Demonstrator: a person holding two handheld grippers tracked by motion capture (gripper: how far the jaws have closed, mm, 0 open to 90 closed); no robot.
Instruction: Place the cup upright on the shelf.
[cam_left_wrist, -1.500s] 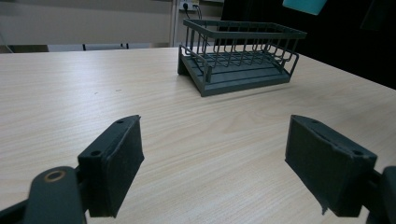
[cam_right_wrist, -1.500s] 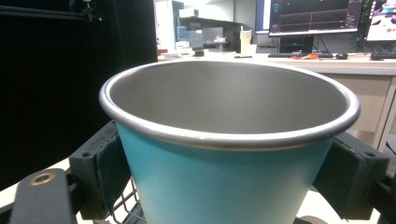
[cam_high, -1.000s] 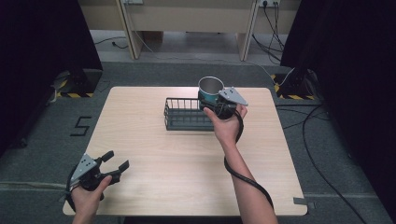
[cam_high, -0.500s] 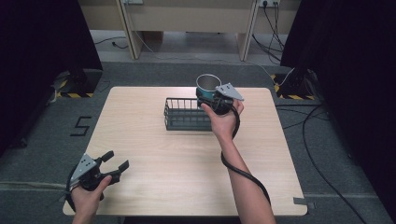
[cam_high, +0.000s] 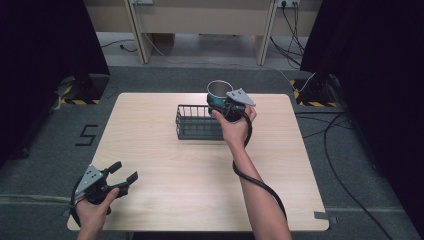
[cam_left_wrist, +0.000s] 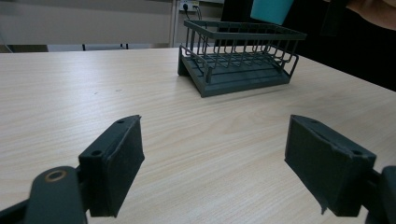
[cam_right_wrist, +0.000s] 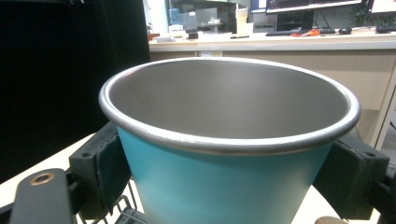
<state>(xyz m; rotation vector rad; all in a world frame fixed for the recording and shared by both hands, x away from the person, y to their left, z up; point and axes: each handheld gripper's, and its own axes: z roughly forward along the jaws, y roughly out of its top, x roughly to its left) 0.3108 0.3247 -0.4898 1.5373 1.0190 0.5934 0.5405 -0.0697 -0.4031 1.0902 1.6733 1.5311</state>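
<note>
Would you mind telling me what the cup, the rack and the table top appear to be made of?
The cup looks like metal: brushed grey inside, rolled shiny rim, smooth teal coating outside. The rack appears to be thin wire rods with a matte dark grey coating, probably coated metal. The table top shows pale wood grain, though whether solid wood or laminate is unclear.

Black cables (cam_high: 345, 165) on grey floor (cam_high: 150, 75); desk (cam_high: 200, 15) behind.
</note>
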